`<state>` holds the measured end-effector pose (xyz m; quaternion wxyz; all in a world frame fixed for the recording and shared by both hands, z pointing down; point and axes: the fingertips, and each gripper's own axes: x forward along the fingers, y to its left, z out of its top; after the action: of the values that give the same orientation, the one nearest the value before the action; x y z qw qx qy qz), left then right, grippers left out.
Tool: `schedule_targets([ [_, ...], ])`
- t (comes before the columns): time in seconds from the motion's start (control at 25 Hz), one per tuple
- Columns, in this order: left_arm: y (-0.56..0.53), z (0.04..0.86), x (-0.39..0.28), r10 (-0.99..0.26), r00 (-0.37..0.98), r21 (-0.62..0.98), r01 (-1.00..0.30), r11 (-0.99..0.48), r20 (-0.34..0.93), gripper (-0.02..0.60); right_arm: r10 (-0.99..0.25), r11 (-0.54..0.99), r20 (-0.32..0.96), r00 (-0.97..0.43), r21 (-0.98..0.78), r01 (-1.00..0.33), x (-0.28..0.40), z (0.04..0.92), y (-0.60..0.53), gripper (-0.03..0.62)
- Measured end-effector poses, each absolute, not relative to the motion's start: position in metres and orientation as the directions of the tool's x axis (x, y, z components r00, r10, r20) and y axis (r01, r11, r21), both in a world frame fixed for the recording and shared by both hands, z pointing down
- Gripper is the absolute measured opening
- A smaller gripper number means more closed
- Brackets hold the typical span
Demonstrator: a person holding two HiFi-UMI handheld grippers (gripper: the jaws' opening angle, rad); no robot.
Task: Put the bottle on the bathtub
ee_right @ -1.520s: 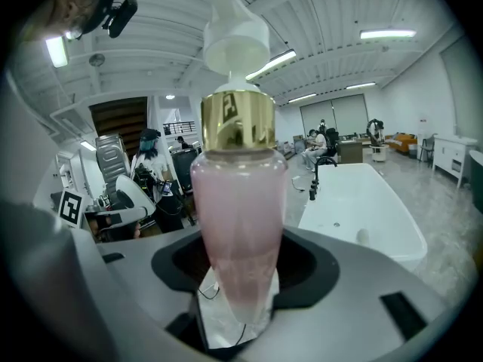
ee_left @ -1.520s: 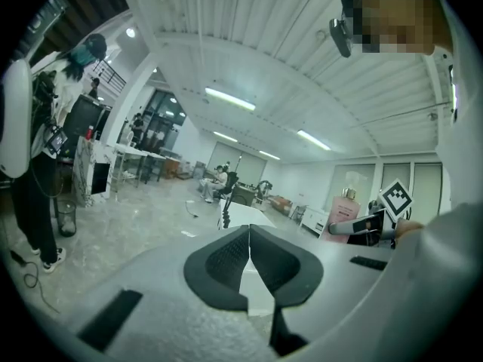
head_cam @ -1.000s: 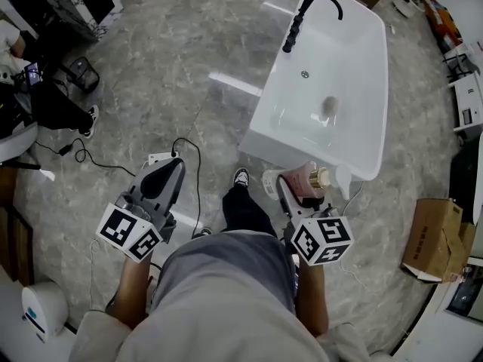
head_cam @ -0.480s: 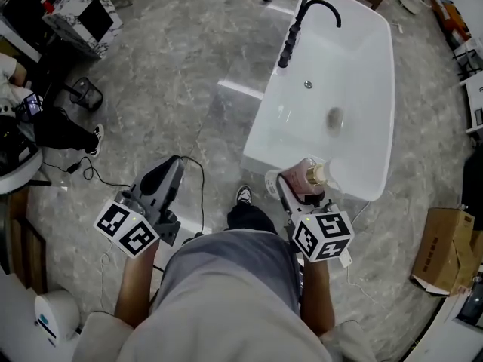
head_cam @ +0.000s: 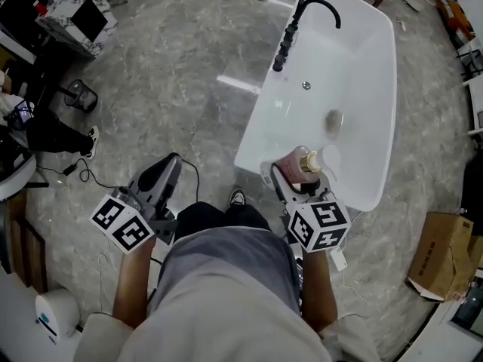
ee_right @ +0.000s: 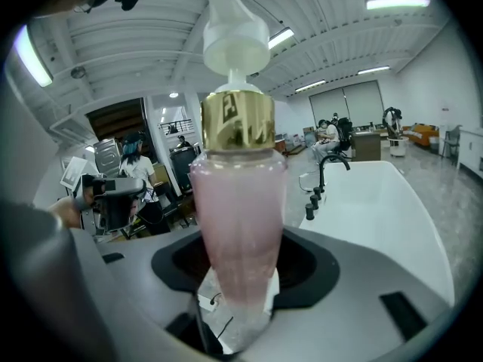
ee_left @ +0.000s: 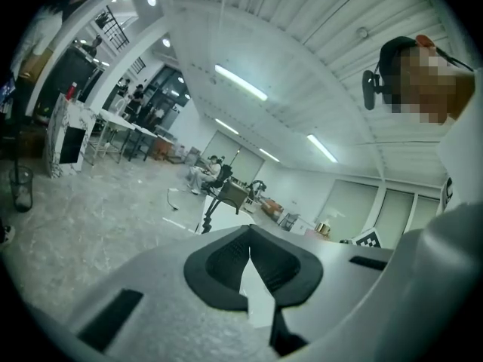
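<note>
The white bathtub (head_cam: 355,66) lay ahead. The right claw (head_cam: 300,185) was clamped on the pink bottle (head_cam: 294,163), held upright above the tub's near rim and apparently not yet set down. The left claw (head_cam: 157,181) was closed on nothing.

No legible text or numbers. Gold collar on bottle (ee_right: 235,225): dark mark, unreadable. Left cube (head_cam: 121,225) at 7 o'clock and right cube (head_cam: 317,225) at 5 o'clock in head view: square patterns only.
</note>
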<state>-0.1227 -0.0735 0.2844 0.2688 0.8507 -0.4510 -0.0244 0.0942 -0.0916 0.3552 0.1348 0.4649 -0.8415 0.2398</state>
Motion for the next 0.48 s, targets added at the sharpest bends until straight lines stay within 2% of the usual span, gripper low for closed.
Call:
schedule_targets([
  [0.48, -0.115, 0.313, -0.126, -0.725, 0.634, 0.487, -0.739, -0.465, 0.269, 0.008, -0.712, 0.44, 0.496, -0.497, -0.237, -0.866, 0.086, 0.37, -0.155, 0.219],
])
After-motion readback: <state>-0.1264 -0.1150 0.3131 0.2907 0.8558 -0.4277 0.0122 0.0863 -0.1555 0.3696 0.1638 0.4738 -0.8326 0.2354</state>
